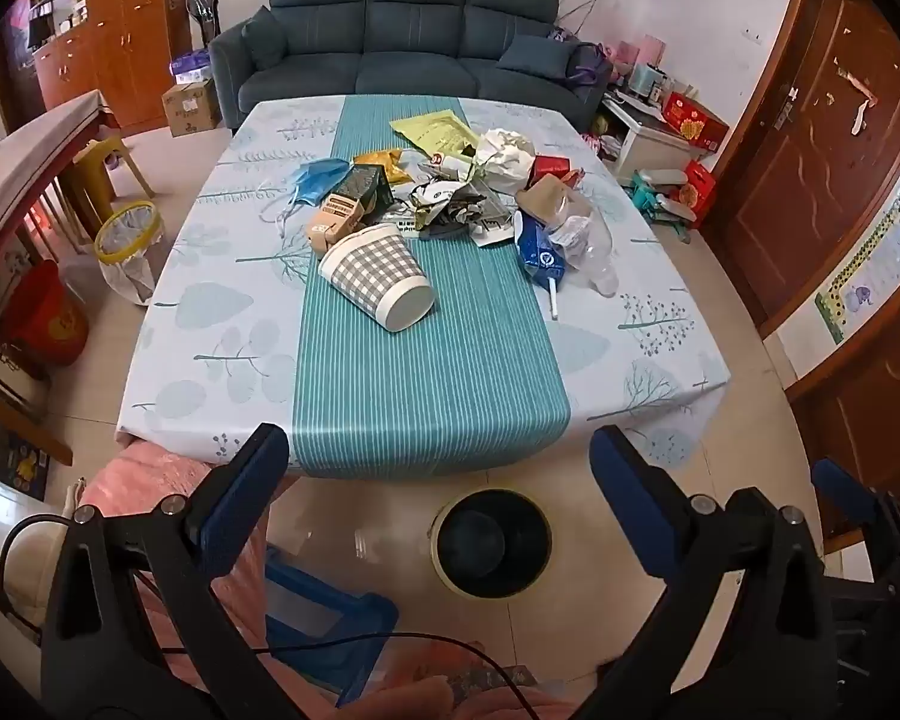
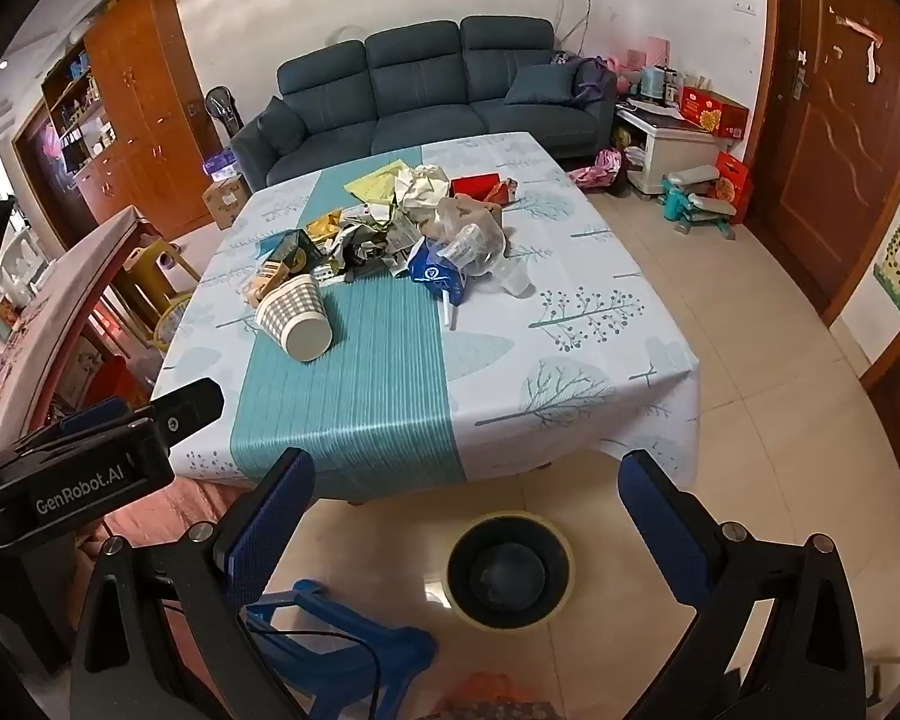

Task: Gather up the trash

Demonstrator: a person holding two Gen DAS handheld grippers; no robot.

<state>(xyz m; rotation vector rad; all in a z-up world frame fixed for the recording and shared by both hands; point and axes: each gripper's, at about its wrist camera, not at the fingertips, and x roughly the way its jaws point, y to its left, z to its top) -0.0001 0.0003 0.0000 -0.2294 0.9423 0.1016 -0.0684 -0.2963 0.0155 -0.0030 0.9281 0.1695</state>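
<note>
Left wrist view shows the task material, a mixed heap of trash (image 1: 450,198) made up of crumpled paper, foil wrappers, a flattened clear plastic bottle (image 1: 588,240) and a blue face mask (image 1: 318,180), lying at the middle of the worktop (image 1: 210,312) on its teal striped centre band. A grey-checked paper cup (image 1: 381,276) lies on its side at the near edge of the heap, base toward the camera. The dark round waste bin (image 1: 491,543) stands on the tiled floor below the near edge of the worktop. The left claw (image 1: 438,480) is spread wide and carries nothing; the right claw (image 2: 465,501) is likewise spread wide and empty, and both hover short of the worktop, well apart from the heap. Judged risks: the tipped cup is likely to roll when touched on one side only; thin wrappers may slide out of a pinch; pulling one item may drag its neighbours off the worktop, since the pieces overlap; a release made off-centre could miss the bin opening. Items at the bottom of the heap are covered, printed labels are too small to read, and whether the bin holds anything cannot be determined from its dark interior.
</note>
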